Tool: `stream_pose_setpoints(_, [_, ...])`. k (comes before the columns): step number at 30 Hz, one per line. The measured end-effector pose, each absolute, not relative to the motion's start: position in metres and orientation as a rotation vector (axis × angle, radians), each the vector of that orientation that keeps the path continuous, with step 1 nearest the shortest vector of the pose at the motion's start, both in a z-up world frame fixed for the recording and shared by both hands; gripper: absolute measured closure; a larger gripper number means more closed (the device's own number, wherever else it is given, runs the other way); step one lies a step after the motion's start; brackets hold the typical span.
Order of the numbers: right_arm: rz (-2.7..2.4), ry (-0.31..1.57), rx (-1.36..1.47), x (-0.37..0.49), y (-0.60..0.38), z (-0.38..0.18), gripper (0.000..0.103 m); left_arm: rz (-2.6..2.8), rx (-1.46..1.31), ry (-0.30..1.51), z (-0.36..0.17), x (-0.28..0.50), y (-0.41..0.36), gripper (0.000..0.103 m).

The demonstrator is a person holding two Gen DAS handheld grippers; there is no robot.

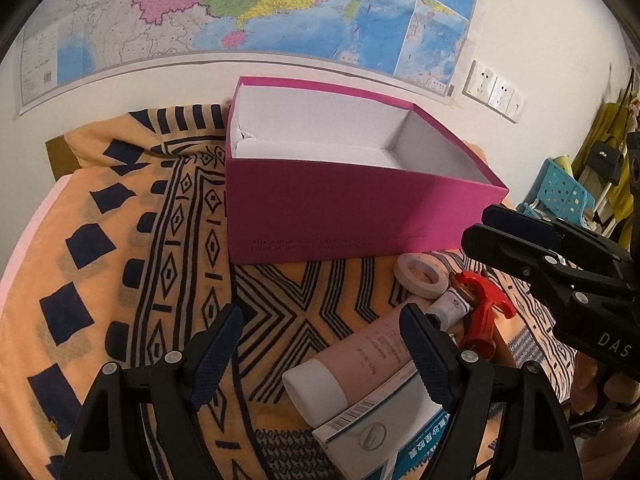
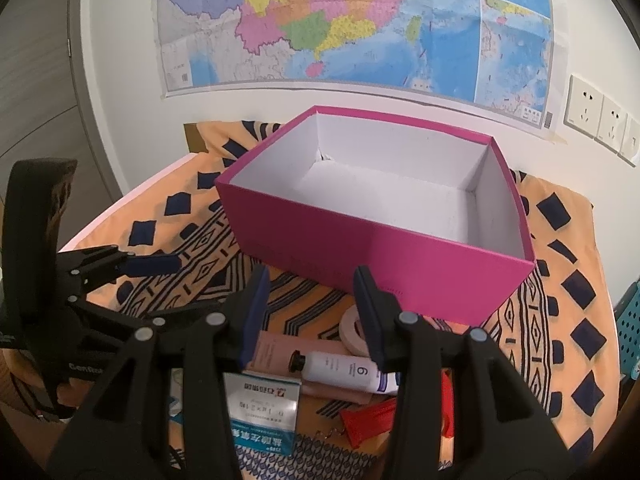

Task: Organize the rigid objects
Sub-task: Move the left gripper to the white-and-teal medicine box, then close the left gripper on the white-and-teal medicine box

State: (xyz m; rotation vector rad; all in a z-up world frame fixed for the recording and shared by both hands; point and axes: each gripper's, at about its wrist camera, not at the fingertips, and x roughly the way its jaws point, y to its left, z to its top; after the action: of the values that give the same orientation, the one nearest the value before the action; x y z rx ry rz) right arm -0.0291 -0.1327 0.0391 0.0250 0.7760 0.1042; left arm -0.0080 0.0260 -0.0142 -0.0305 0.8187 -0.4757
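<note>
An open magenta box (image 1: 360, 204) (image 2: 380, 268) with a bare white inside stands on the patterned cloth. In front of it lie a tape roll (image 1: 420, 276) (image 2: 354, 328), a small white bottle (image 1: 450, 306) (image 2: 344, 368), a red tool (image 1: 484, 312) (image 2: 372, 416), a pink tube with a white cap (image 1: 360, 360) (image 2: 272, 354) and a white and teal medicine box (image 1: 384, 436) (image 2: 264, 412). My left gripper (image 1: 320, 354) (image 2: 180, 284) hovers open over the tube's cap end, touching nothing. My right gripper (image 2: 312, 312) (image 1: 480, 226) hangs above the pile, jaws apart and empty.
An orange cloth with dark blue patterns (image 1: 160, 260) (image 2: 560, 280) covers the surface. The wall behind carries a map (image 1: 280, 8) and sockets (image 2: 600, 116). A blue perforated basket (image 1: 560, 192) (image 2: 628, 328) stands off the right edge.
</note>
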Motion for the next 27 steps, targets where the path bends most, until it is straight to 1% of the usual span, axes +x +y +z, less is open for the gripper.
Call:
stream_pose_setpoints(4, [0.106, 0.786, 0.033, -0.030, -0.134, 0.036, 0.057, -0.471, -0.030, 0.826, -0.016, -0.010, 0.028, 0.021])
stream_pose_setpoints(6, [0.112, 0.791, 0.045, -0.030, -0.136, 0.034, 0.053, -0.465, -0.033, 0.830, -0.018, -0.011, 0.030, 0.021])
stream_pose_setpoints(7, [0.114, 0.795, 0.049, -0.031, -0.137, 0.032, 0.049, -0.465, -0.036, 0.833, -0.018, -0.012, 0.031, 0.021])
stream_pose_setpoints(8, [0.114, 0.797, 0.053, -0.031, -0.139, 0.031, 0.048, -0.464, -0.036, 0.835, -0.018, -0.012, 0.032, 0.021])
stream_pose_setpoints(17, [0.130, 0.858, 0.163, -0.042, -0.164, 0.012, 0.048, -0.457, -0.019, 0.865, -0.025, -0.019, 0.038, 0.021])
stream_pose_setpoints(27, [0.179, 0.940, 0.226, -0.056, -0.173, -0.014, 0.048, -0.500, -0.020, 0.941, -0.041, -0.035, 0.039, 0.021])
